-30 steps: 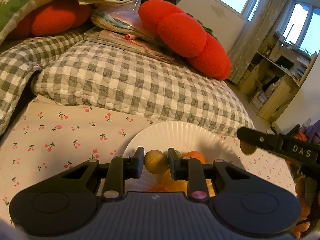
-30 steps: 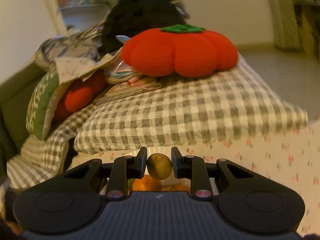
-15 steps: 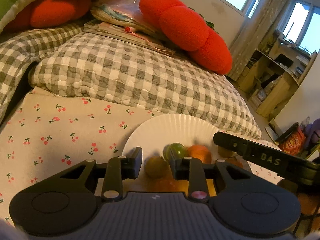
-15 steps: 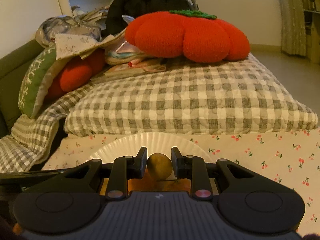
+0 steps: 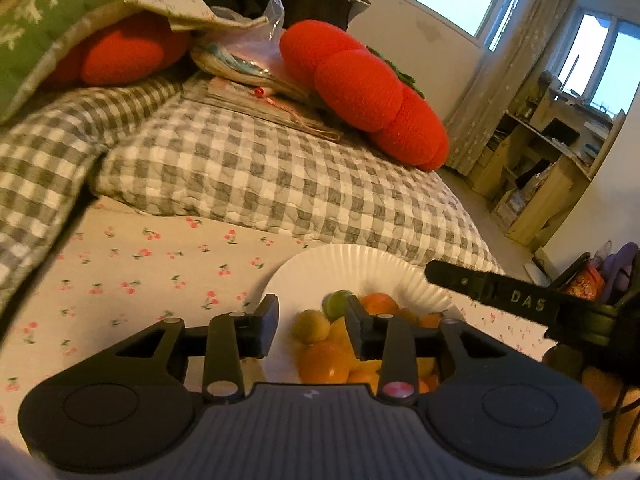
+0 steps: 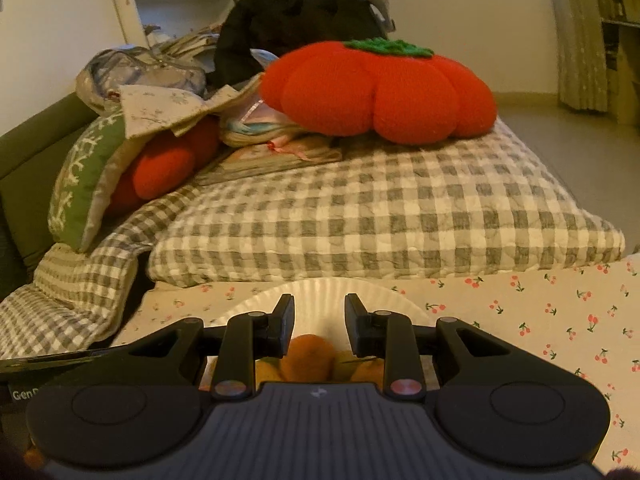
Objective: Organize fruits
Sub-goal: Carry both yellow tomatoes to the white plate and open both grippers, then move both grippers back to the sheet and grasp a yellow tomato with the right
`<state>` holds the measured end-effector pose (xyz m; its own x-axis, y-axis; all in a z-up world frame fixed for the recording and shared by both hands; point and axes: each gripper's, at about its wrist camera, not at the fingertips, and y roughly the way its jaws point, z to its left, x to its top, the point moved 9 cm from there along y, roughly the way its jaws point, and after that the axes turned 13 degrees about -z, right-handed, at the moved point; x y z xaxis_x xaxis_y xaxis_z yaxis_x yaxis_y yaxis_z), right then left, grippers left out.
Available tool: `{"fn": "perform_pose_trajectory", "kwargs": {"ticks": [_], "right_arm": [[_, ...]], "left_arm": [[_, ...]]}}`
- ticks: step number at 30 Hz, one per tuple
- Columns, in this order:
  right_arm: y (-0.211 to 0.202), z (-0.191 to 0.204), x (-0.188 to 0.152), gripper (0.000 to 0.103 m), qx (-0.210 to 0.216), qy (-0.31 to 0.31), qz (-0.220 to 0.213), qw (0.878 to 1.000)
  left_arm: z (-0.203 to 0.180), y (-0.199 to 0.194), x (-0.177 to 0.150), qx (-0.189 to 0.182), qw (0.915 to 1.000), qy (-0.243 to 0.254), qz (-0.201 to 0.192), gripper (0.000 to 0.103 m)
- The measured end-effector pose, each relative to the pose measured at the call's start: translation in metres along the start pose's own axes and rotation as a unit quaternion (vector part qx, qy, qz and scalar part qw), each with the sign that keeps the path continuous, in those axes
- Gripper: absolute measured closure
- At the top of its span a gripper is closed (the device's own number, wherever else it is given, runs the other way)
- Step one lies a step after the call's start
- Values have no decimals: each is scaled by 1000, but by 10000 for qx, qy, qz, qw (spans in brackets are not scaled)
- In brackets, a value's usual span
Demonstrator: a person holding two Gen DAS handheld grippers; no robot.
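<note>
Left claw (image 5: pixel 312 330) stands open: its jaws have just been opening, and the pads are clear on both sides of the small yellow-green fruit (image 5: pixel 310 326). A second ago that fruit was pinched between them. Now it shows in the gap but lies on the plate (image 5: pixel 360 256), touching the smooth oranges (image 5: pixel 324 362) heaped at the near side. A round green fruit (image 5: pixel 336 300) sits just beyond it, beside another orange (image 5: pixel 380 304).

The plate is white paper, round, with a fluted rim. It rests on a bed sheet (image 5: pixel 160 272) printed with small red cherries. Beyond it lies a puffy quilt (image 5: pixel 260 172) in grey and white checks. On the far right of the quilt is a fuzzy red cushion (image 5: pixel 360 80), lobed like a pumpkin.

Right claw (image 6: pixel 318 328) hangs over the near part of the same plate, its jaws a little apart and empty. Half a second ago it gripped a dull olive-yellow fruit, which is now gone from between the pads. Only a matte orange fruit (image 6: pixel 308 356) shows below the gap, among the others on the plate. From the left wrist view, one black finger of this claw reaches in from the right over the plate's far rim.
</note>
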<state>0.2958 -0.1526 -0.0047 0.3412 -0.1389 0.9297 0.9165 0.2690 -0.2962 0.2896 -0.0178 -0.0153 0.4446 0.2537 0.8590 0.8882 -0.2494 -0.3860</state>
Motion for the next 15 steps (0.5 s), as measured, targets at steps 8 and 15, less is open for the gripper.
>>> {"fn": "perform_pose_trajectory", "kwargs": {"ticks": [8, 15], "right_arm": [[-27, 26, -7, 72, 26, -46, 47, 10000], [-52, 53, -29, 72, 68, -176, 283, 9994]], "left_arm": [[20, -45, -1, 361, 9992, 149, -24, 63], [45, -83, -12, 755, 9960, 477, -61, 57]]}}
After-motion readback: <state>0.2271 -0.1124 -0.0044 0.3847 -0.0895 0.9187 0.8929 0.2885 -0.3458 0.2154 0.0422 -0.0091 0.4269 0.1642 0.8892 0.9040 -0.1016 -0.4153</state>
